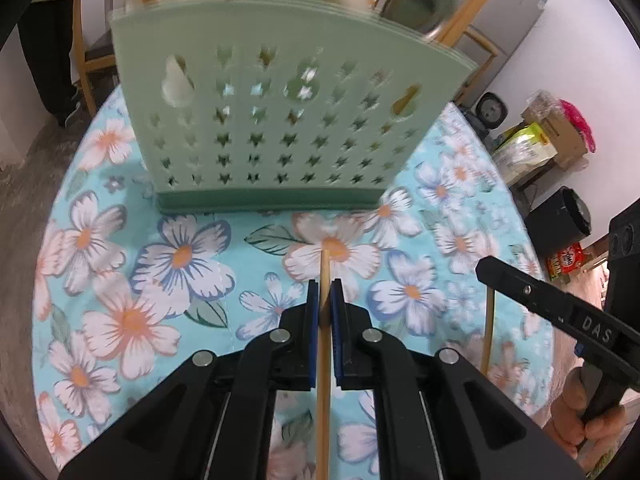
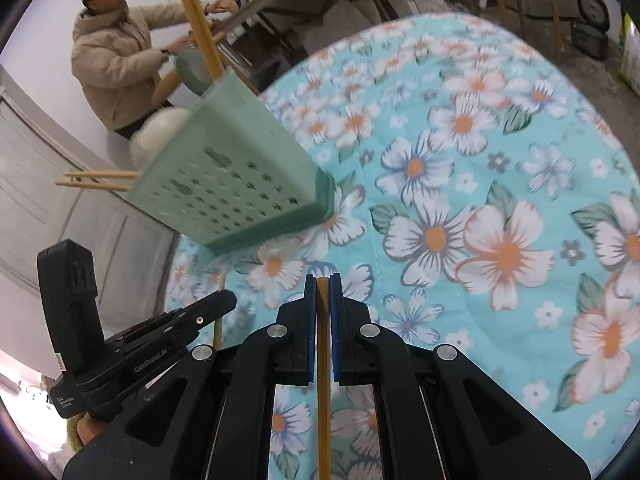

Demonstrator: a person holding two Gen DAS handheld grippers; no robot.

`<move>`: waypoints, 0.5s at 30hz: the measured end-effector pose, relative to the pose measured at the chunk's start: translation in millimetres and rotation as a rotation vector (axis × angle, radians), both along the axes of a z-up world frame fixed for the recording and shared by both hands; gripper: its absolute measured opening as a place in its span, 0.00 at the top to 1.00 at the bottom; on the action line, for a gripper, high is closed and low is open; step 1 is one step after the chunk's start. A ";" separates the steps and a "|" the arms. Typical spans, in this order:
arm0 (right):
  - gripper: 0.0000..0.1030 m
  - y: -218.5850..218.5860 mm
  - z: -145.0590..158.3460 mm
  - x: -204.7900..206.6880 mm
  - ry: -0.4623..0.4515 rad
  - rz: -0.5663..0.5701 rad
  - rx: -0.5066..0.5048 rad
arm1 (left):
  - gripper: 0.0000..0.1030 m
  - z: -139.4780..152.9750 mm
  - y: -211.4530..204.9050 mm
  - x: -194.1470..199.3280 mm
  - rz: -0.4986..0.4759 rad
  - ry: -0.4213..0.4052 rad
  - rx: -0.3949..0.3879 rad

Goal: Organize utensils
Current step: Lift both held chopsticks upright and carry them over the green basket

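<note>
Gripping one thin wooden chopstick (image 1: 325,304) each, the left gripper (image 1: 325,294) and right gripper (image 2: 322,288) hold their jaws clamped in front of the pale green perforated plastic utensil holder (image 1: 280,120) on the floral-clothed table (image 1: 180,264).

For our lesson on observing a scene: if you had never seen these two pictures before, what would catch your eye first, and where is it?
First comes the pale green utensil holder with star-shaped holes, standing at the far side of the flower-printed tablecloth, with wooden sticks and a ladle rising from it. Next, each gripper is shut on one wooden chopstick: the left gripper in the left wrist view, the right gripper in the right wrist view. A person in a beige coat works in the background.
</note>
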State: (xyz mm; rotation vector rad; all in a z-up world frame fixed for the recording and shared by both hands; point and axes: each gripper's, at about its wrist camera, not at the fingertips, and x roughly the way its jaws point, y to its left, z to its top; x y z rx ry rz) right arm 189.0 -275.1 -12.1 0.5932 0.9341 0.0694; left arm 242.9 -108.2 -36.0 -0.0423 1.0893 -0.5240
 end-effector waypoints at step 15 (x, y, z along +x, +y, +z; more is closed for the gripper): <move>0.95 11.0 80.9 -50.7 -0.218 -0.012 -0.050 | 0.95 94.2 27.0 -56.9 -0.038 -0.181 -0.106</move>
